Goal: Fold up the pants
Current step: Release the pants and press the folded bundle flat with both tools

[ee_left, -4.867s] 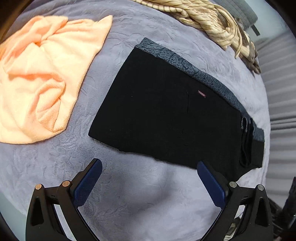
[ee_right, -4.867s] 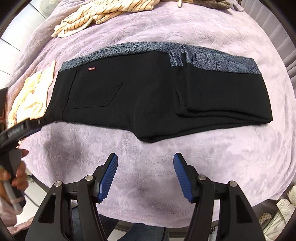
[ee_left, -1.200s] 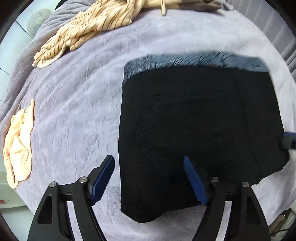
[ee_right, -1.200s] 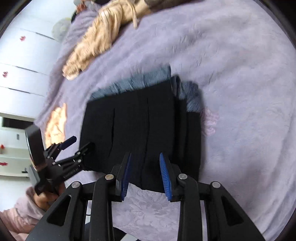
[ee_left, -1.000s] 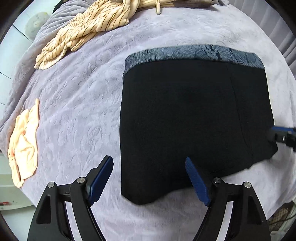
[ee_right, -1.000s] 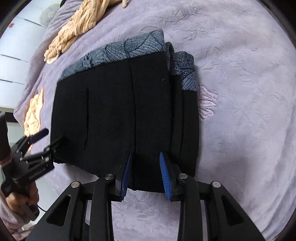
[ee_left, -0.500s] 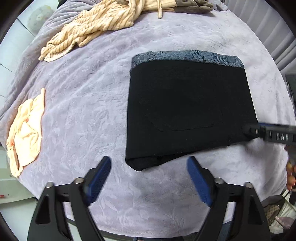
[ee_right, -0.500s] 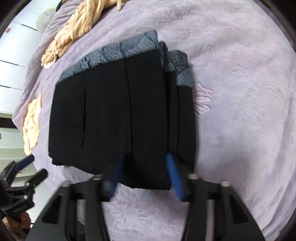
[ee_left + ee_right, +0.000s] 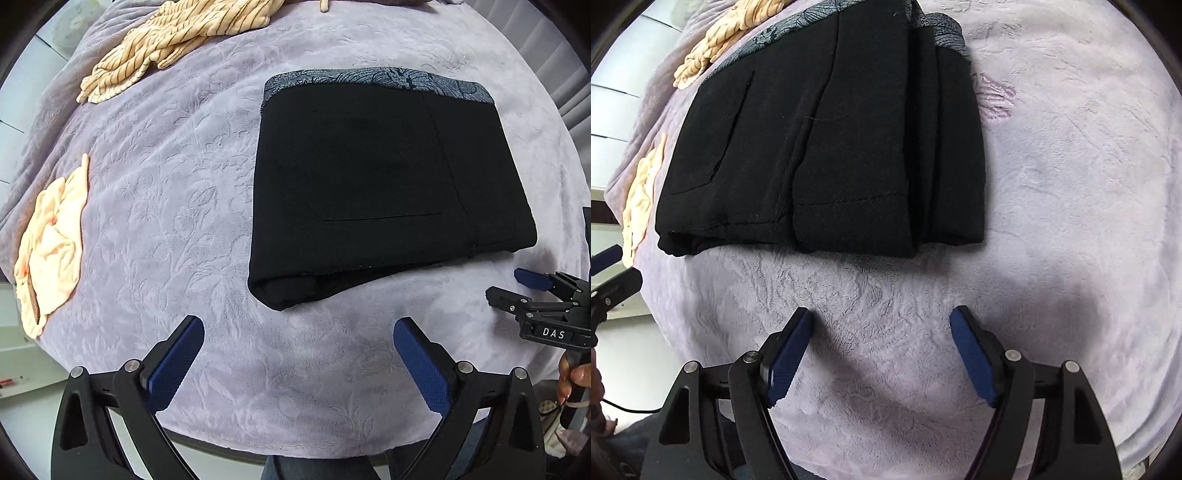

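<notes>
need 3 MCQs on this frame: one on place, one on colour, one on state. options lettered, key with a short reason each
1. Where does the crumpled peach cloth lie in the left wrist view?
A. Left of the folded black pants
B. On top of the pants
C. Between the left gripper's pads

2. What colour is the patterned waistband of the pants?
A. Red
B. Blue-grey
C. Yellow

3. What is between the blue pads of the right gripper?
A. A pant leg
B. The striped beige garment
C. Nothing, only the lilac embossed blanket below

Key: 1 A, the cloth sits near the blanket's left edge, apart from the pants. 2 B, a blue-grey print band runs along the far edge. 3 C, its jaws are opening with the pads clear of the pants; the left gripper is likewise open and empty.
</notes>
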### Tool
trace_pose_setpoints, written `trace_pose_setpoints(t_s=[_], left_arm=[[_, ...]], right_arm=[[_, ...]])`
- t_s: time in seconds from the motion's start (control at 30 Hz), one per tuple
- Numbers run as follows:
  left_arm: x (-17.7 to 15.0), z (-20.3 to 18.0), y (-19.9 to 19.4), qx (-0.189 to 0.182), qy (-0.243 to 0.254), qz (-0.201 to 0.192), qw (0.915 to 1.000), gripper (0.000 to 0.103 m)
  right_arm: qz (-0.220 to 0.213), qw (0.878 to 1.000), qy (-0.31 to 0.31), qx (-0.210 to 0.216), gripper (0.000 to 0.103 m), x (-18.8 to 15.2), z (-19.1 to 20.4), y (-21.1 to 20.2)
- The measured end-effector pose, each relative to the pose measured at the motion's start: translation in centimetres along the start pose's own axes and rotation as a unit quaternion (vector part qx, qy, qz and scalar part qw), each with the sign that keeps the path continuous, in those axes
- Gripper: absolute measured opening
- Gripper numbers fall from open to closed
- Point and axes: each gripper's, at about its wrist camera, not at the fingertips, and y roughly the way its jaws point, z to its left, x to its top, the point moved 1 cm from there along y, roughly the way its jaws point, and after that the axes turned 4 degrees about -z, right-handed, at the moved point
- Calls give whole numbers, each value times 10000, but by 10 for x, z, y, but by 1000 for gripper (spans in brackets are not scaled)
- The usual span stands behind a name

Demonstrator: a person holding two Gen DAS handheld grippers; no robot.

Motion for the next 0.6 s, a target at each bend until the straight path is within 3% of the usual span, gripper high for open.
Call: trace_pose_setpoints(t_s=[0.27, 0.6], left_arm=[[-6, 0, 14, 179, 71, 449, 9988, 103], [-8, 3, 8, 292, 3, 358, 9989, 103]], right_arm=[[-25, 9991, 383, 188, 81, -7, -22, -2], [-79, 9989, 362, 275, 82, -11, -24, -1]])
